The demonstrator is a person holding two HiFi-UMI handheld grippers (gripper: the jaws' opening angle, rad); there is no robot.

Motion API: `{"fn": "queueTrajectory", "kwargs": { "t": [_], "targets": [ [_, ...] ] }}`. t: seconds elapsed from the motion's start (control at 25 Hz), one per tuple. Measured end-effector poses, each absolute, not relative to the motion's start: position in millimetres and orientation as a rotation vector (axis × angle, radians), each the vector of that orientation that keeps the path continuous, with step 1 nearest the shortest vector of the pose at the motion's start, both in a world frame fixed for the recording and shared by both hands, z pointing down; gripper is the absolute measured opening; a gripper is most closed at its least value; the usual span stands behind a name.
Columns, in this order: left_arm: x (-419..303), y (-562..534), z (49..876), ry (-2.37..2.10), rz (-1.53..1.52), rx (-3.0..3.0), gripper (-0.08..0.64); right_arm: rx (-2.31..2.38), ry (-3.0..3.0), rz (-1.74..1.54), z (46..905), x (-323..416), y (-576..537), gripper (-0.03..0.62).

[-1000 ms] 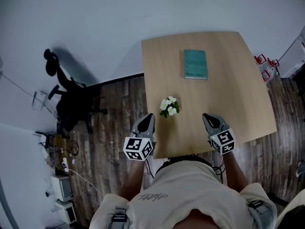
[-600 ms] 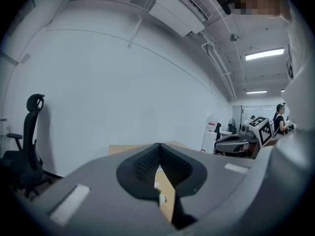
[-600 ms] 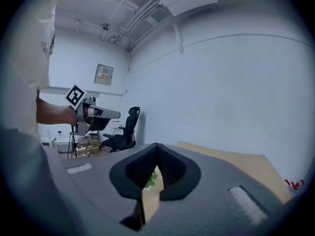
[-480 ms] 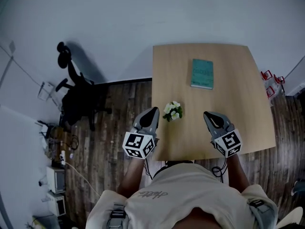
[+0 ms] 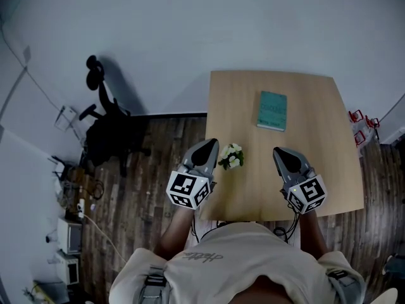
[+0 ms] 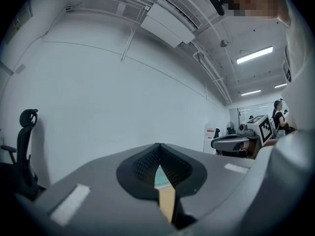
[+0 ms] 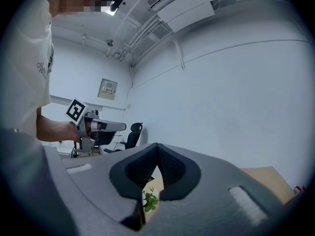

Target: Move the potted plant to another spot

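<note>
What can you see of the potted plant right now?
The potted plant is small: white blossoms over green leaves, which hide the pot from above. It stands on the light wooden table, near its left edge, nearer the person than the teal book. The left gripper is close beside it, the right gripper farther off; neither holds it.

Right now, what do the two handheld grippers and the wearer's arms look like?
They match. The left gripper and right gripper are grey tapering shells with black ribbed pads inside. Each carries a white cube with black square markers at its rear. Dark cables run back toward the body. The person wears a light beige short-sleeved T-shirt with a small print, leaving the forearms bare.
</note>
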State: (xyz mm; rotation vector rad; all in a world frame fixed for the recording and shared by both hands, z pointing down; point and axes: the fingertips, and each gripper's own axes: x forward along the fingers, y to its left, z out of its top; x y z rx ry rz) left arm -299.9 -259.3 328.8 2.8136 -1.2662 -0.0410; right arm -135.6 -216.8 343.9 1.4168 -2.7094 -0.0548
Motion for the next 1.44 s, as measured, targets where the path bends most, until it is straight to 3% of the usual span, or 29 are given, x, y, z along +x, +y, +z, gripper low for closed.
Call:
{"fn": "queueTrajectory", "kwargs": {
  "t": [1.44],
  "targets": [
    [-287.6, -272.4, 363.9, -1.186, 0.001, 2.8, 0.017, 1.534, -2.654, 0.036, 363.3, -111.6, -220.4, 0.002]
  ]
}}
